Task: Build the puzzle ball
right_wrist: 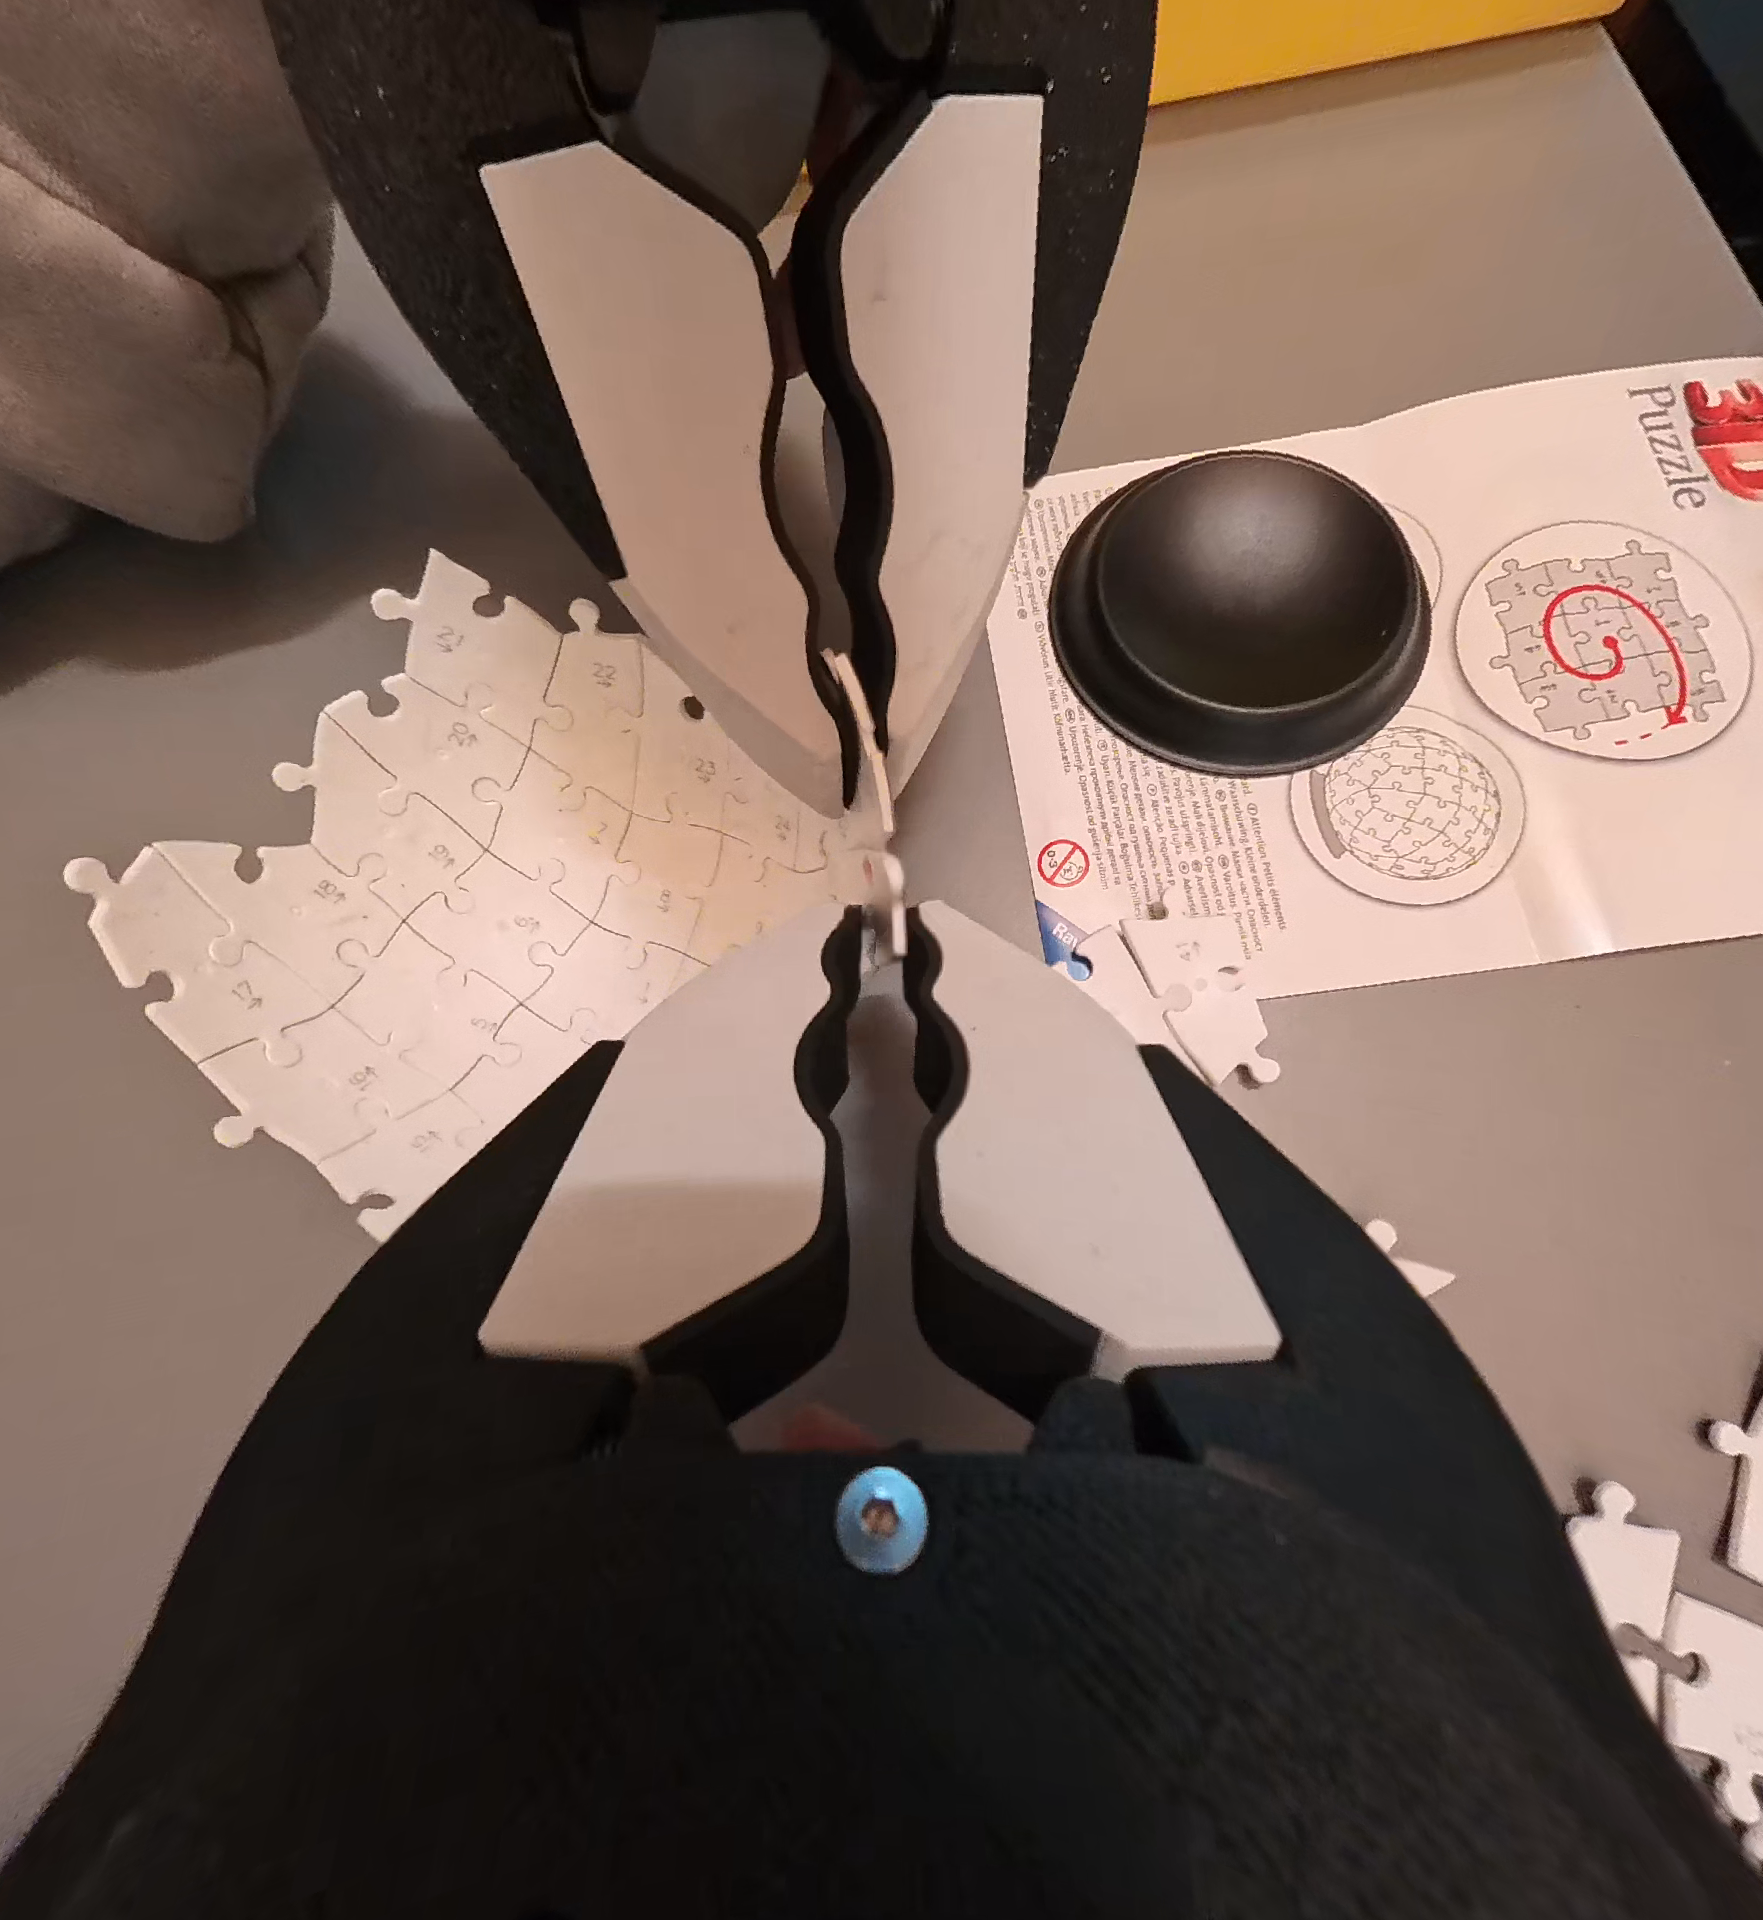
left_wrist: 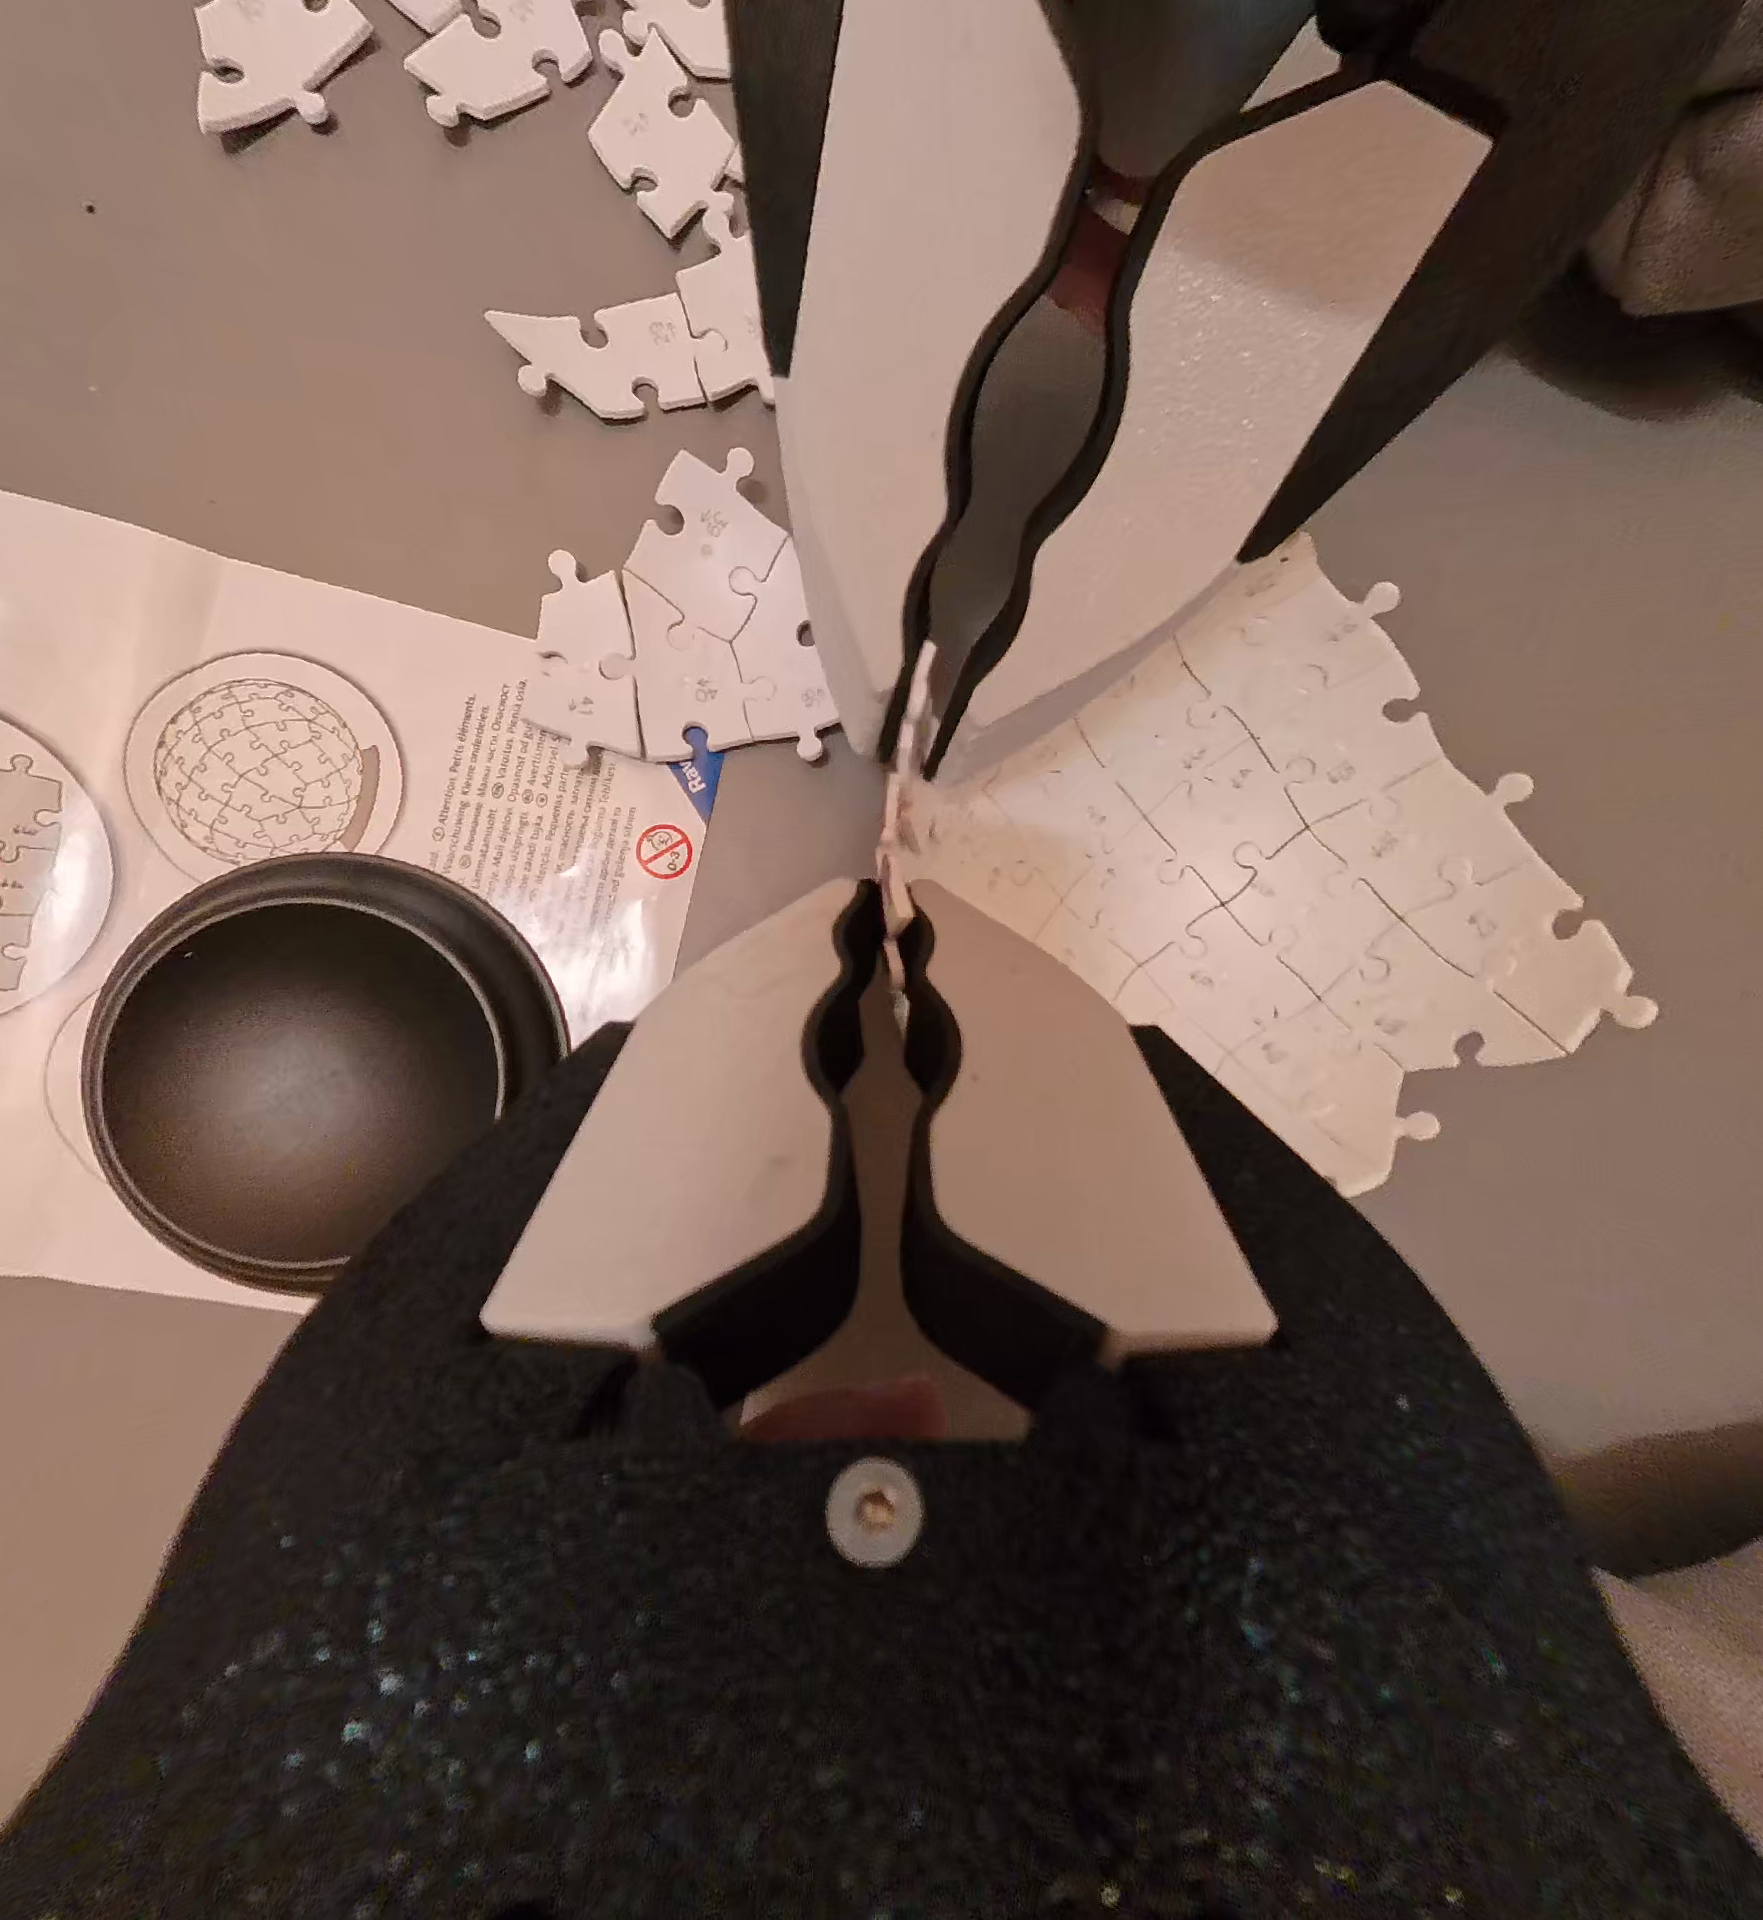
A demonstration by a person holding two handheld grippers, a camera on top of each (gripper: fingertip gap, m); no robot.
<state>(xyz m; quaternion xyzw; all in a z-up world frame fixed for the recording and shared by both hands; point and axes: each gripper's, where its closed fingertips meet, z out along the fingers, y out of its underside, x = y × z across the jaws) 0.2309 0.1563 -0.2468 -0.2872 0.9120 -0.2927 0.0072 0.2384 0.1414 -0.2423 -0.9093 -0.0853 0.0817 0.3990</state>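
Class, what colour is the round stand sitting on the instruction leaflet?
The round stand is matt black; the right wrist view shows it best.

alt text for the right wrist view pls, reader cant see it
Two black-and-white grippers meet tip to tip, the right gripper from below and the left gripper from above, each pinching the edge of a joined white puzzle sheet lying on a grey table. A black dome stand sits on an instruction leaflet.

Bench (right_wrist: pixel 1479 1143): plain grey, carrying everything in view.
Grey cloth (right_wrist: pixel 77 312): bunched, far left beyond the hand-held gripper in the right wrist view.
Yellow box (right_wrist: pixel 1376 52): at the bench's far edge, right of centre.
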